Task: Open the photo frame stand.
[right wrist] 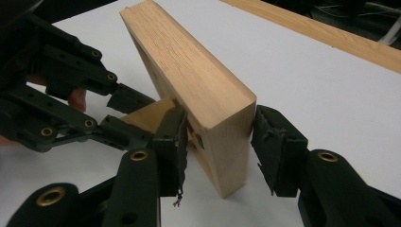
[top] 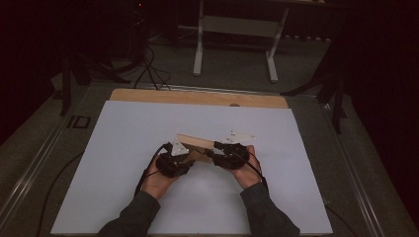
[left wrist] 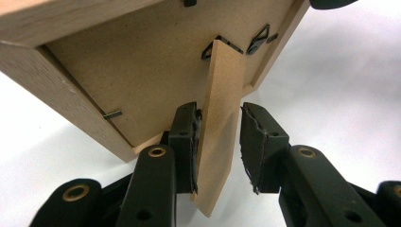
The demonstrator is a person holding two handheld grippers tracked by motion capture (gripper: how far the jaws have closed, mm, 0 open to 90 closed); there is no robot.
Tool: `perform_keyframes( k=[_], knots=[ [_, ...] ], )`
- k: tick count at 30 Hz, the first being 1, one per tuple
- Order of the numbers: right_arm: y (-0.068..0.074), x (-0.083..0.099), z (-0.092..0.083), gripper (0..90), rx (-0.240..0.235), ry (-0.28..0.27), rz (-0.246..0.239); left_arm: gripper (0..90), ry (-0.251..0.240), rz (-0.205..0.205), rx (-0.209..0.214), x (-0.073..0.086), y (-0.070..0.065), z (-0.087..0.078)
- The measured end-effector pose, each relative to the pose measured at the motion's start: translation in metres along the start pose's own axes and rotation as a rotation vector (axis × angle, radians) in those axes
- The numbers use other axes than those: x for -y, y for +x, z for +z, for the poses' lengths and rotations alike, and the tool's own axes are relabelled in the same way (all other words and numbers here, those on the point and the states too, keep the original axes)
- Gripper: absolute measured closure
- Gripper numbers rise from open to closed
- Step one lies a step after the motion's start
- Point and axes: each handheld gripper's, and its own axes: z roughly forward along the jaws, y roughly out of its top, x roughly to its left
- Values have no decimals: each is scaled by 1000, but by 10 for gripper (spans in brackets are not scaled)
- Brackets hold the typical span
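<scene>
A light wooden picture frame point(top: 195, 142) is held tilted above the white sheet, between both grippers. Its brown fibreboard back point(left wrist: 142, 71) faces my left gripper point(left wrist: 218, 142), and the fold-out stand point(left wrist: 220, 123) hangs between the jaws. The left pad touches the stand, while the right pad stands a little off it, so this gripper is open. My right gripper point(right wrist: 217, 137) is shut on the frame's thick wooden edge point(right wrist: 203, 90), one pad on each face. In the right gripper view, my left gripper point(right wrist: 135, 116) reaches in behind the frame.
A white sheet point(top: 148, 128) covers the table, with a bare wooden strip point(top: 197, 97) along the far edge. Beyond it, on the dark floor, are a white table's legs point(top: 269, 59) and cables point(top: 148, 69). Metal rails run down both sides.
</scene>
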Motion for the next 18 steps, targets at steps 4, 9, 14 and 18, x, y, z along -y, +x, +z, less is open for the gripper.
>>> perform_keyframes(
  k=[4, 9, 14, 18],
  knots=[
    [3, 2, -1, 551, -5, 1, -3, 671, 6, 5, 5, 2, 0, -1],
    [7, 6, -3, 539, -15, -8, 0, 671, 11, 2, 10, 6, -1, -1],
    [11, 10, -5, 535, -23, -15, -1, 670, 19, 9, 11, 8, -3, -2],
    [15, 12, -6, 533, -15, -11, -25, 670, 24, 10, 9, 11, -4, -2]
  ],
)
